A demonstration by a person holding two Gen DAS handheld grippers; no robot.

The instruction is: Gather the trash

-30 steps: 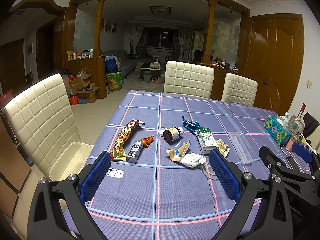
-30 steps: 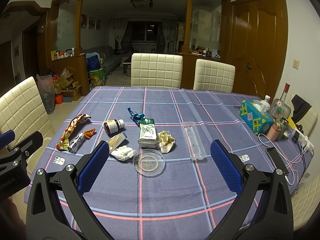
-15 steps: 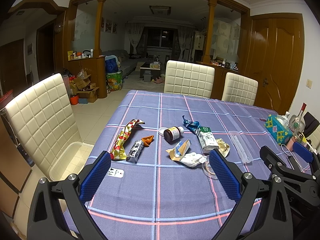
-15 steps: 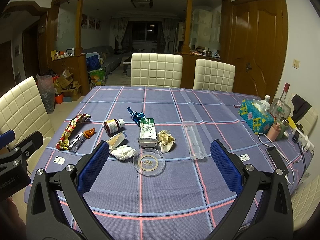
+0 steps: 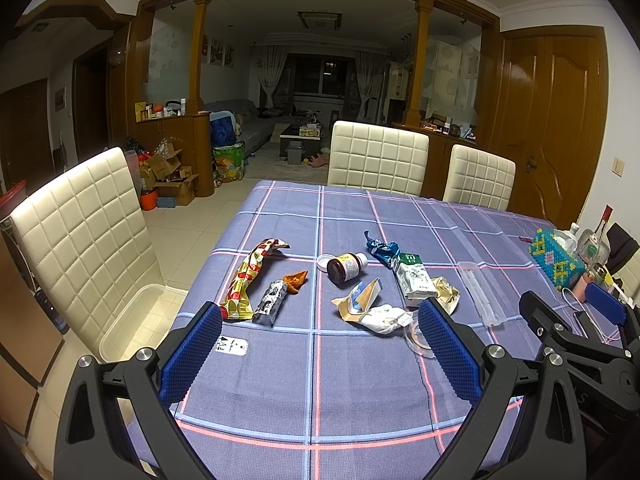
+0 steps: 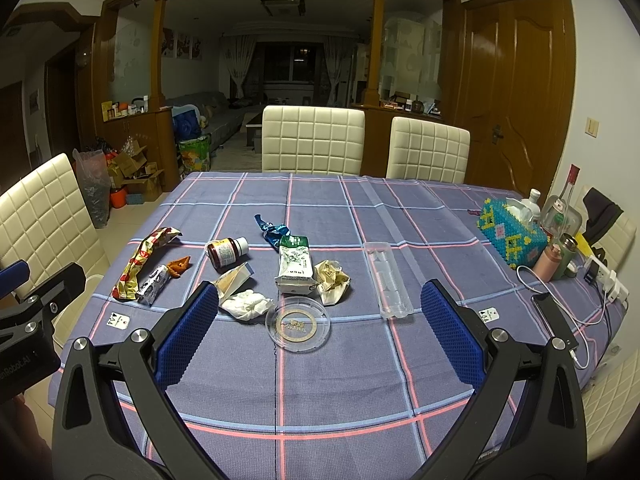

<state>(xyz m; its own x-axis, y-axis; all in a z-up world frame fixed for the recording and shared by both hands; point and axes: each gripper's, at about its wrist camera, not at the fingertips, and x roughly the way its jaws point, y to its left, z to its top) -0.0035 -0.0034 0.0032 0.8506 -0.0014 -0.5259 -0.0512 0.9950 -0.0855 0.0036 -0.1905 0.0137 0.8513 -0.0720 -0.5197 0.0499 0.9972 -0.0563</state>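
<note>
Both grippers hang wide open and empty above the near edge of the dining table, nothing between their blue pads. The left gripper and the right gripper frame almost exactly the view they framed a second ago — no piece of litter has shifted, none has been lifted, so by all appearances the collecting has not yet begun.

The trash lies in one loose cluster mid-table. Nearest the right gripper are a clear round lid and a crumpled white tissue, which touches a torn paper wrapper. Beyond them lie a green-and-white pouch, a crushed gold wrapper pressed against it, a tipped brown bottle and a twist of blue foil. Off to the left sit a long red-and-yellow snack bag, a silver wrapper just beside it and an orange scrap. A clear plastic tray lies apart on the right.

A translucent bin rests on the seat of the white chair at the table's left edge — the likely destination, and within reach of the left gripper.

Room to work looks generous: the near half of the cloth is bare save two small white tags. The crowded spot is the far right edge, where a beaded tissue box, bottles, a phone and charging cables sit near the drop.
</note>
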